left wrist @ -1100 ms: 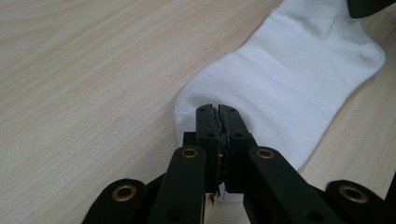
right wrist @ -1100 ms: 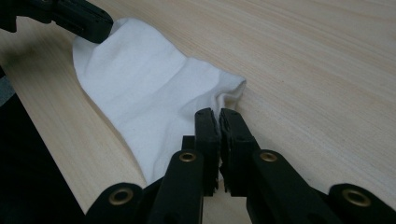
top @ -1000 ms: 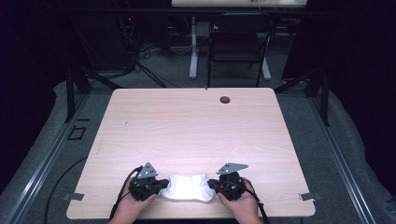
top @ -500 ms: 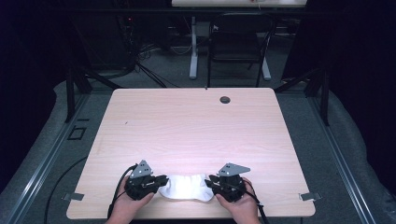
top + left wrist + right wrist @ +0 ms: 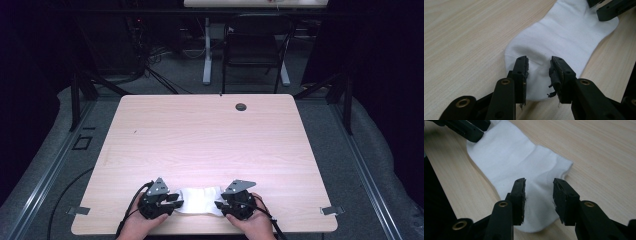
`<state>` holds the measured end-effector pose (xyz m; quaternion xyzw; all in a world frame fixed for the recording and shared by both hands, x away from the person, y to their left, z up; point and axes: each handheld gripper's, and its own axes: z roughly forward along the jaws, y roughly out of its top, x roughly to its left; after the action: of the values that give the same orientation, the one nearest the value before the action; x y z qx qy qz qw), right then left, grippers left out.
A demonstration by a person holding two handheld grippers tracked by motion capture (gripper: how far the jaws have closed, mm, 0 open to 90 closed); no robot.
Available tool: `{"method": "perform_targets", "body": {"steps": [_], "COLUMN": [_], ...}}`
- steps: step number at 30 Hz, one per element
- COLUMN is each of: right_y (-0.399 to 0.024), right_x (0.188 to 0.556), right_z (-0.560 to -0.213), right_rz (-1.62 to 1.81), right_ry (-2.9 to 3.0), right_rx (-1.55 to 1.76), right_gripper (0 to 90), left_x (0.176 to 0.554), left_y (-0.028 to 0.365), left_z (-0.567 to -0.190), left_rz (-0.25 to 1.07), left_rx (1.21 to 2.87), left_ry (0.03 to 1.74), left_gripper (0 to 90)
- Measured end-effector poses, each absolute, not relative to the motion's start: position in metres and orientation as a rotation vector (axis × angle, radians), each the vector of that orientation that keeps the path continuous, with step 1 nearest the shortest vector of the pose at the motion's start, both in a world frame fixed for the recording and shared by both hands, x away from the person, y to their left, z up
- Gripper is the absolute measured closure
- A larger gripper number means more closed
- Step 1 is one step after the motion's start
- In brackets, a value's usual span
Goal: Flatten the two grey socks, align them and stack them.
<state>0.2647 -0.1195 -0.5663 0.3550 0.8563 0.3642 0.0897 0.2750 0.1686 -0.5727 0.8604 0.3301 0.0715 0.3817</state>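
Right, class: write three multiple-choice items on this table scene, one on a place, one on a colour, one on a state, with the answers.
1. Where does the sock lie on the table?
A near edge
B far edge
C beside the round hole

2. What colour is the sock?
A black
B white
C red

3. How do the left hand-held gripper jaws stand?
A clamped shut
B apart over the sock
C holding a cup

Answers: 1 A, it lies between both hands at the near edge; 2 B, plain white fabric; 3 B, a gap shows between the pads.

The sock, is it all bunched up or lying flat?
Flat. The white sock lies spread on the table with only slight wrinkles. Both grippers' fingers have just opened and stand apart over its ends, not pinching it.
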Motion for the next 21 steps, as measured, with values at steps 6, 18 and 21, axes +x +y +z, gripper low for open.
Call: {"method": "perform_targets", "body": {"steps": [6, 18, 21], "right_y": [-0.1177, -0.1185, -0.1181], "right_x": [0.2649, 0.2670, 0.2699], "right_z": [-0.5719, -0.5736, -0.5738], "right_rz": [1.058, 1.083, 1.093], "right_ry": [2.564, 2.563, 2.564], "right_rx": [1.057, 1.070, 1.077], "right_gripper": [62.9, 62.6, 61.9], "left_x": [0.2757, 0.2765, 0.2807], "left_y": [0.1711, 0.1702, 0.1694], "left_z": [-0.5754, -0.5770, -0.5772], "left_rz": [0.178, 0.193, 0.202], "left_rx": [2.191, 2.179, 2.176], "left_ry": [0.853, 0.865, 0.873], "left_gripper": [66.5, 65.7, 65.1]}}
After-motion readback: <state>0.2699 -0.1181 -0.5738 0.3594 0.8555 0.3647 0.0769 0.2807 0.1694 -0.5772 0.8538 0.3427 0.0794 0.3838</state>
